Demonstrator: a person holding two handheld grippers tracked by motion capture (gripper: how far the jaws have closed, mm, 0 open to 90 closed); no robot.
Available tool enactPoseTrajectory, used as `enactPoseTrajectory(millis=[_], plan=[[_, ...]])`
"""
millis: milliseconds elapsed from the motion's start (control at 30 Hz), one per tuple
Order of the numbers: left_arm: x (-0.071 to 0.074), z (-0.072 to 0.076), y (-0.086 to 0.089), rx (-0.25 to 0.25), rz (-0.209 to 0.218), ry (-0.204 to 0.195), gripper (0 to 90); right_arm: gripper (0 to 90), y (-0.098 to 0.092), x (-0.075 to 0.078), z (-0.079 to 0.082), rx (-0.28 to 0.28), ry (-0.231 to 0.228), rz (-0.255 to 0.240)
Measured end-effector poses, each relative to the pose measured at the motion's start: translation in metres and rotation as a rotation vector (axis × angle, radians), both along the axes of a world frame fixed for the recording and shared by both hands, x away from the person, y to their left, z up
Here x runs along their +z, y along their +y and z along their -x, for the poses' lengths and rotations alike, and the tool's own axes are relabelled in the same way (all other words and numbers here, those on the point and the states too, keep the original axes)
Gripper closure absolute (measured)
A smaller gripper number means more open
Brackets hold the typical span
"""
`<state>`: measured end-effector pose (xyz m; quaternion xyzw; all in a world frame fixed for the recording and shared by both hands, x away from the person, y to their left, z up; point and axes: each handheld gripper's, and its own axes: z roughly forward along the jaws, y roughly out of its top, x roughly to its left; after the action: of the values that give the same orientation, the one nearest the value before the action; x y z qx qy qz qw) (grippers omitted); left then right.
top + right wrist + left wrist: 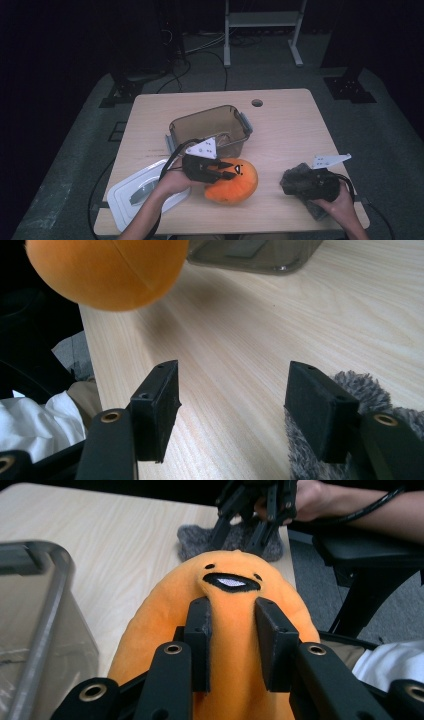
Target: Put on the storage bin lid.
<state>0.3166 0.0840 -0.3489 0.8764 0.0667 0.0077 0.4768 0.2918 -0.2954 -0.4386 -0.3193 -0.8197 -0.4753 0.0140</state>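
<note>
An orange plush toy (235, 187) with a small stitched face hangs just above the table's front middle. My left gripper (230, 170) is shut on a fold of the plush (235, 570), its pads (200, 630) pinching the fabric below the face. Farther right, my right gripper (289, 182) rests low over a grey fuzzy cloth (316, 210). In the right gripper view its jaws stand open (232, 390) over bare wood. The grey fuzzy cloth (362, 385) lies beside and under the right-hand jaw. The plush (105, 270) hovers at upper left.
A clear smoky plastic box (210, 130) stands open at the table's middle, just behind the plush. Its white lid (142, 195) lies flat at the front left. A cable hole (257, 103) sits near the far edge. Chair parts and clothing show past the front edge.
</note>
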Motion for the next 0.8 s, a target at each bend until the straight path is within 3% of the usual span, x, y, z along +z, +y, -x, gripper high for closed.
enactPoseTrajectory(millis=[233, 500, 800], plan=[[0.019, 0.0, 0.004, 0.001, 0.007, -0.018, 70.9, 37.1, -0.001, 0.0, 0.0, -0.004, -0.001, 0.0], [0.037, -0.003, 0.011, 0.004, 0.044, -0.017, 71.1, 37.0, -0.002, -0.001, -0.001, -0.01, 0.002, -0.004], [0.054, -0.008, 0.014, 0.012, 0.027, -0.034, 71.0, 36.9, -0.002, -0.002, -0.002, -0.009, 0.005, -0.004]])
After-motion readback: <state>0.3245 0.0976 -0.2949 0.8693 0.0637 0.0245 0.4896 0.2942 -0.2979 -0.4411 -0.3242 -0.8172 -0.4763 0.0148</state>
